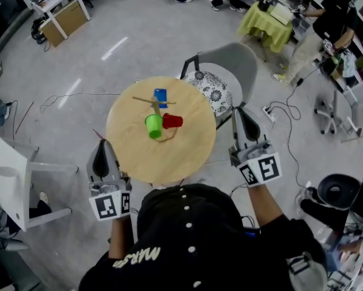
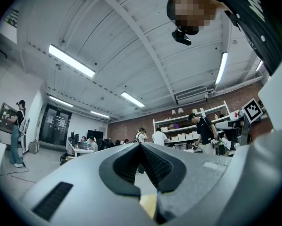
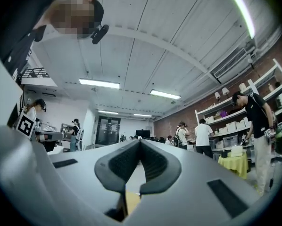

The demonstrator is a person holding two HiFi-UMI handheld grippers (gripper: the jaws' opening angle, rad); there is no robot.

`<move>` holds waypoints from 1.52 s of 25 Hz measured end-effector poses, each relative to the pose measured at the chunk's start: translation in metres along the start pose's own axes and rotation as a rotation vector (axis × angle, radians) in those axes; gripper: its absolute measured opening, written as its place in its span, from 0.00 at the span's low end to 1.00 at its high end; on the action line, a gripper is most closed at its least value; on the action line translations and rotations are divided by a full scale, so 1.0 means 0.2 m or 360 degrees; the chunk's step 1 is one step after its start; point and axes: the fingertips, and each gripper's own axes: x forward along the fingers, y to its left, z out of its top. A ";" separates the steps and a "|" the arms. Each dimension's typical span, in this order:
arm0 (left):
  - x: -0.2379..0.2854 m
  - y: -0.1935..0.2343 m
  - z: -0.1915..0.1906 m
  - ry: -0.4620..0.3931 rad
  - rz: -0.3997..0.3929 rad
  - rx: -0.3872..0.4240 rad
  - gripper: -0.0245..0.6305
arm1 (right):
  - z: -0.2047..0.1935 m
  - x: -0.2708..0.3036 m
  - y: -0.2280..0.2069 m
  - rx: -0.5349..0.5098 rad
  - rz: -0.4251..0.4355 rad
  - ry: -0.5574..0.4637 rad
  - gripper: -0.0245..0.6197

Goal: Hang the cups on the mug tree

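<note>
Round wooden table (image 1: 187, 156) on grey floor (image 1: 139, 53)

Person wears a black cap (image 1: 184, 223) studded with white dots and a black short-sleeved shirt (image 1: 133, 265) with white lettering at the left shoulder. The left gripper (image 1: 101, 144) and right gripper (image 1: 239, 111) have grey moulded shells and black ribbed jaws. Each carries a white cube (image 1: 110, 206) with black square markers.

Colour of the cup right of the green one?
Red cup, clearest in head view.
</note>
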 end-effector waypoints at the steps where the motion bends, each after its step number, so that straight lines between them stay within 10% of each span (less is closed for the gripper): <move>1: -0.01 0.02 0.01 0.0005 0.0018 0.0009 0.03 | 0.02 -0.02 -0.03 -0.0008 -0.0023 -0.0005 0.02; 38: -0.11 0.02 0.07 -0.0008 0.0058 0.0046 0.03 | -0.07 -0.04 -0.11 -0.0031 -0.0090 0.0099 0.04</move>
